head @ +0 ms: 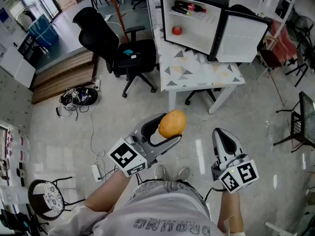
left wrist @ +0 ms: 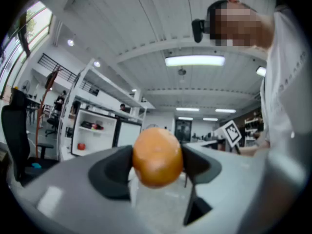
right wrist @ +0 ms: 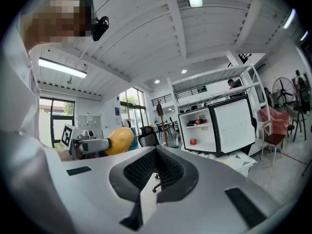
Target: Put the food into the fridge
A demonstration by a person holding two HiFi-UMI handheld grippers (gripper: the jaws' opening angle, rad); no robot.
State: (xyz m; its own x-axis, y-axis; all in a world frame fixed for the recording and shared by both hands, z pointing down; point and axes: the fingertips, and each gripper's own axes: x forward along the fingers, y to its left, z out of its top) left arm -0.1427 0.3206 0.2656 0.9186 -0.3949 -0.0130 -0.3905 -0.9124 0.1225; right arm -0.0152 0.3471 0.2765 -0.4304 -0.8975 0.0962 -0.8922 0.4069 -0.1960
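Note:
My left gripper (head: 171,130) is shut on a round orange-yellow fruit (head: 172,124), held up over the floor in front of me. In the left gripper view the fruit (left wrist: 157,156) sits pinched between the two dark pads. My right gripper (head: 224,140) hangs beside it to the right, jaws together and empty (right wrist: 155,173). The small black fridge (head: 197,18) stands on a table ahead with its door (head: 243,36) swung open to the right. Inside it, a red fruit (head: 176,30) lies on the lower level and bottles (head: 189,7) on the upper shelf.
The fridge rests on a white table (head: 197,73) with a triangle pattern. A black office chair (head: 115,48) stands left of the table. Cables and a power strip (head: 96,171) lie on the floor at left. A round stool (head: 47,198) stands lower left, a black rack (head: 302,122) at right.

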